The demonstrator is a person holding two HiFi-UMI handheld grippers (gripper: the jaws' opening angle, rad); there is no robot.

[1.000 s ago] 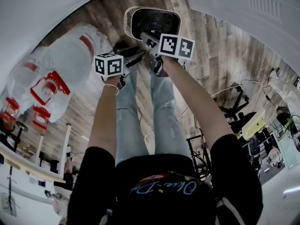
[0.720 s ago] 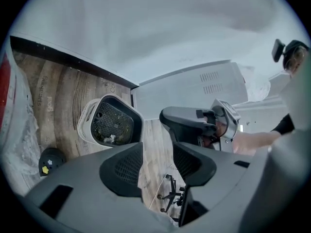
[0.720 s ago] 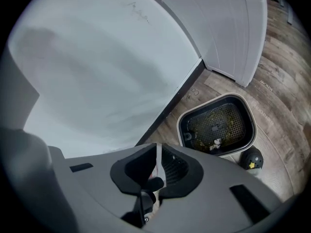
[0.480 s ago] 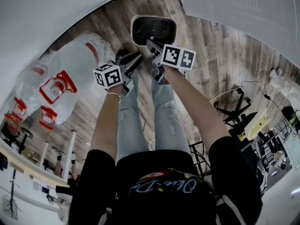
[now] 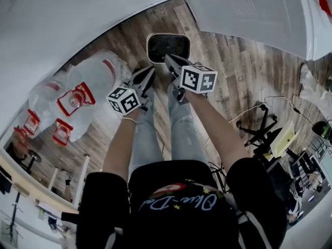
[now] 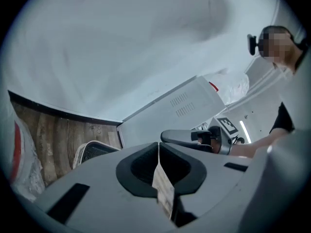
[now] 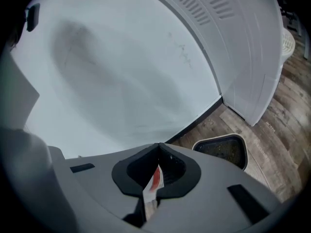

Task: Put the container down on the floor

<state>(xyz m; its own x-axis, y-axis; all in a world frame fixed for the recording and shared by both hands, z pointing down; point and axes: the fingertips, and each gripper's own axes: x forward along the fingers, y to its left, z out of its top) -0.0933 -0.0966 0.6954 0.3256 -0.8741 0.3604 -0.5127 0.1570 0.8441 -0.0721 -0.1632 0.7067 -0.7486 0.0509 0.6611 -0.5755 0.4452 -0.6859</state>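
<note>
The container [image 5: 167, 46], a cream-rimmed tub with a dark mesh inside, stands upright on the wood floor near the wall. It also shows low in the left gripper view as the container [image 6: 92, 152] and in the right gripper view as the container [image 7: 221, 147]. My left gripper [image 5: 149, 71] hangs above the floor, nearer than the tub and to its left. Its jaws are closing fully together with nothing between them [image 6: 159, 145]. My right gripper [image 5: 167, 58] hovers over the tub's near rim, apart from it, shut and empty [image 7: 158, 145].
Big clear plastic bags [image 5: 78, 95] with red-marked goods lie at the left. A white vented cabinet [image 5: 249, 14] stands to the right of the tub and a white wall [image 5: 78, 19] behind it. An office chair base [image 5: 257, 126] and cables are at the right. The person's legs [image 5: 176, 123] stand below the grippers.
Both grippers were open at the container's rim and have drawn back and up from it. Both sets of jaws have shut. The container stays on the floor.
</note>
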